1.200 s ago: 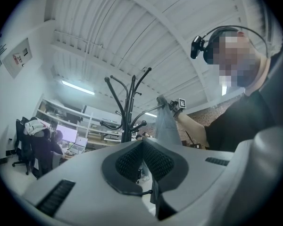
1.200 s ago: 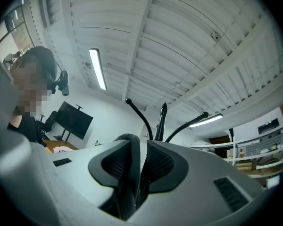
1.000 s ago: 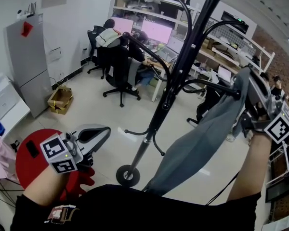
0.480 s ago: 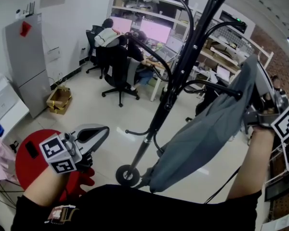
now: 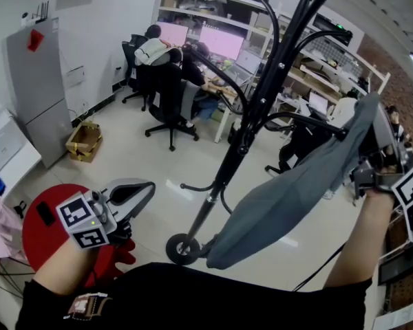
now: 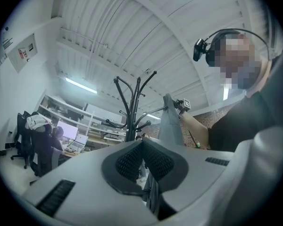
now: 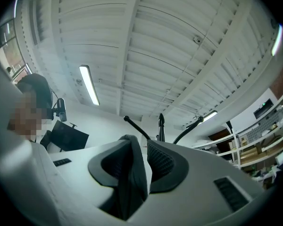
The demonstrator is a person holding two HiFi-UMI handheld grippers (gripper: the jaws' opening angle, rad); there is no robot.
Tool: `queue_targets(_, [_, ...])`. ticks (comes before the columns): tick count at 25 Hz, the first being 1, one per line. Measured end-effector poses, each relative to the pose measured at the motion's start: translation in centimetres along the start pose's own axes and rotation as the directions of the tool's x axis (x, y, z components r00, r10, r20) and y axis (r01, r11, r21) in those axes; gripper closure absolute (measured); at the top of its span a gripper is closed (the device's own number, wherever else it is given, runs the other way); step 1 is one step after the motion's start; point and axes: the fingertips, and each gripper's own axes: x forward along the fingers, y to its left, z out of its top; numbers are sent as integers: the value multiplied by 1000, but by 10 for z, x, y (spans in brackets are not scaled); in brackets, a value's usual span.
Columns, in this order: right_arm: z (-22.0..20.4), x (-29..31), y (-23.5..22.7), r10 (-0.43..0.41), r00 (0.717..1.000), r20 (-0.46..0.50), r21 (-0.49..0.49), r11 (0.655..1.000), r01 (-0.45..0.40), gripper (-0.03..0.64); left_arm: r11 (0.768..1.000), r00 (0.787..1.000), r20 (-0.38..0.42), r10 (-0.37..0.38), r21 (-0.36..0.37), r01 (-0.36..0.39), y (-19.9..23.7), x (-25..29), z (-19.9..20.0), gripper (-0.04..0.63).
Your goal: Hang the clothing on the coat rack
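Observation:
A black coat rack [image 5: 261, 95] rises from its round base [image 5: 182, 249] on the floor to its curved hooks at the top. It also shows in the left gripper view, coat rack [image 6: 131, 109]. My right gripper [image 5: 373, 139] is held high at the right, beside a lower hook arm, and is shut on the top of a grey garment [image 5: 296, 194]. The cloth drapes down and left towards the base. A fold of the garment [image 7: 132, 171] is pinched between the right gripper [image 7: 139, 166] pads. My left gripper [image 5: 134, 194] stays low at the left, shut and empty; the left gripper [image 6: 142, 161] pads meet.
People sit at desks with lit monitors [image 5: 224, 45] at the back, on office chairs [image 5: 166, 98]. A grey cabinet [image 5: 45, 88] and a cardboard box [image 5: 86, 141] stand at the left. A red stool [image 5: 45, 215] is under my left arm. Shelves [image 5: 330, 53] fill the right.
My right gripper has risen and shifted right with the garment. The cloth now stretches more slantwise, its lower end lifted nearer the rack's base. The left gripper has kept still.

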Motion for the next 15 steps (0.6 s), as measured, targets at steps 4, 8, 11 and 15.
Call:
queue_targets(4, [-11, 25, 13, -10, 996, -94, -106, 994, 0, 509, 1000, 1000, 5, -3, 0, 3, -1, -1, 4, 603])
queue_targets(8, [-31, 44, 1, -106, 975, -193, -249, 967, 56, 509, 1000, 1000, 8, -4, 1, 4, -4, -3, 3, 603])
queue_targets(11, [-36, 45, -23, -129, 971, -200, -205, 975, 87, 509, 1000, 1000, 8, 1, 1, -1, -5, -4, 3, 603])
queue_targets(15, [-47, 42, -46, -113, 973, -201, -84, 992, 97, 509, 1000, 1000, 10, 8, 4, -8, -4, -6, 5, 603])
